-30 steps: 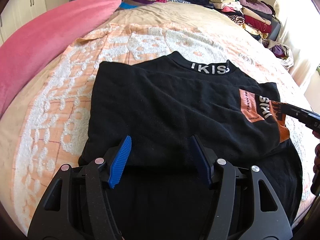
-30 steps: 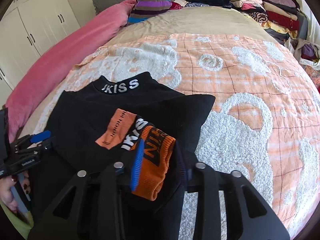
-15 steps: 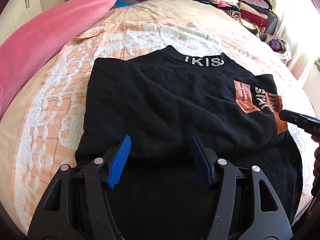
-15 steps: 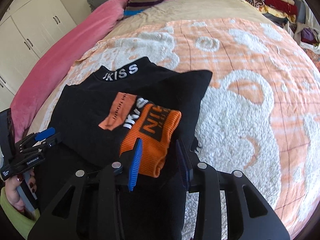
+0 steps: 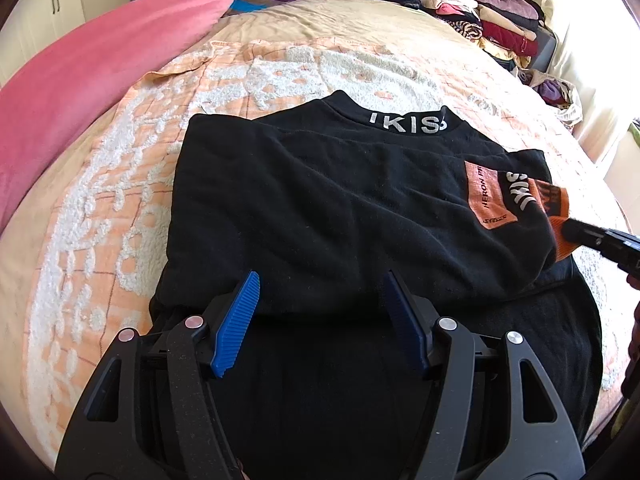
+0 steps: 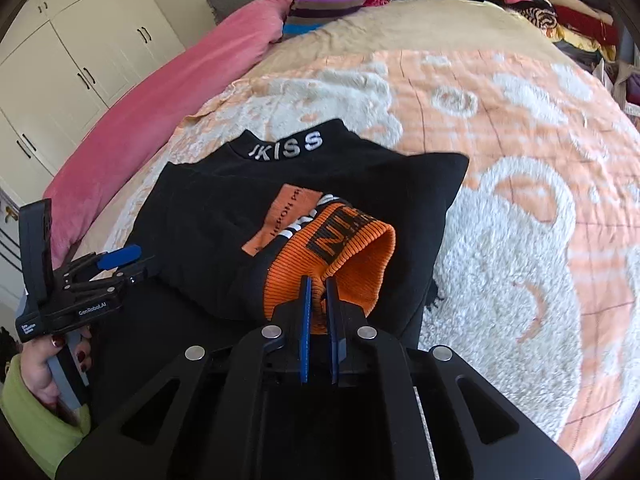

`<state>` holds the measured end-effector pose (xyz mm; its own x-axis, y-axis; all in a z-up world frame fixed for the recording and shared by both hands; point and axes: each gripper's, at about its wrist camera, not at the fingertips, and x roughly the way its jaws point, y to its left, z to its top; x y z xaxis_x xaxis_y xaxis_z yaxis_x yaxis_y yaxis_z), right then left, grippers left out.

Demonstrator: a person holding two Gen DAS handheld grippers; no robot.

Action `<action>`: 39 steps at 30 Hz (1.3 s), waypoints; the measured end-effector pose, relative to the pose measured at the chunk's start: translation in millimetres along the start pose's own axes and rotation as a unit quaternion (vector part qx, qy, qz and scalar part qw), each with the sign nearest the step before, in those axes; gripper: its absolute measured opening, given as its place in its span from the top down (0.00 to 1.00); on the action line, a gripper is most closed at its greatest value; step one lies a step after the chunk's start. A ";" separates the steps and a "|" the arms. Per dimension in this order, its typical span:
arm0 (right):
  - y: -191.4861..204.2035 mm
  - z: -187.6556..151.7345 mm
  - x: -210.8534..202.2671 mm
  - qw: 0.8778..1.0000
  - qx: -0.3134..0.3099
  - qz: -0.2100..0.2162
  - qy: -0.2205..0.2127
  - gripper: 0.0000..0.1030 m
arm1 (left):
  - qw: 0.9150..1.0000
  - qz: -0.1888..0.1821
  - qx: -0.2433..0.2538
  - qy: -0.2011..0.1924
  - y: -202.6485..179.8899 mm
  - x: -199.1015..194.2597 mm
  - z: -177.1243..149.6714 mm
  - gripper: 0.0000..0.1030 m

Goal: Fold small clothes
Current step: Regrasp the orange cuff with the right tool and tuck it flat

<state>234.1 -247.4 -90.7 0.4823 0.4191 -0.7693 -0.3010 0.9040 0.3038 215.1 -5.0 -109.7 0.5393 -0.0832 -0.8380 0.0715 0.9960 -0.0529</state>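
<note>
A black sweatshirt (image 5: 340,208) with a white-lettered collar lies on the bed, its sleeves folded in over the body. It also shows in the right wrist view (image 6: 224,216). My right gripper (image 6: 318,284) is shut on the sleeve's orange ribbed cuff (image 6: 344,256) and lifts its edge slightly off the shirt. The cuff also shows at the right of the left wrist view (image 5: 558,216), with the right gripper's tip on it. My left gripper (image 5: 320,284) is open and empty, just above the shirt's lower part.
The bed carries an orange and white textured blanket (image 5: 120,200). A pink duvet (image 5: 80,80) lies along the left side. A striped garment (image 6: 324,4) and stacks of folded clothes (image 5: 480,12) sit at the far end. White wardrobe doors (image 6: 80,52) stand to the left.
My right gripper opened and let go of the orange cuff half a second ago, then shut on the cuff's near edge. My left gripper stayed open and drew back slightly.
</note>
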 end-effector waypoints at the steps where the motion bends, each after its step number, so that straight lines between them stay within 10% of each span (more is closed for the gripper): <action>1: 0.3 0.9 -3.0 1.000 -0.007 -0.010 -0.002 0.94 | 1.000 0.000 0.000 0.000 -0.1 -0.3 0.2 0.45; 17: -20.1 -5.7 13.7 0.999 0.020 -0.015 0.047 0.93 | 1.000 0.006 -0.003 0.004 2.9 -3.4 -1.1 0.44; 31: 8.3 13.2 -22.2 0.999 -0.023 -0.007 -0.047 0.90 | 1.000 -0.002 -0.019 -0.012 3.1 -20.6 11.1 0.44; 39: 25.3 24.1 -11.4 0.998 -0.040 0.004 -0.052 0.60 | 1.000 -0.009 -0.016 -0.009 -6.8 -13.6 18.9 0.42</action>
<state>240.8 -227.3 -60.7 0.5615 0.4358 -0.7035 -0.3674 0.8930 0.2600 223.1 -11.2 -87.6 0.5532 -0.1009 -0.8269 0.0542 0.9949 -0.0852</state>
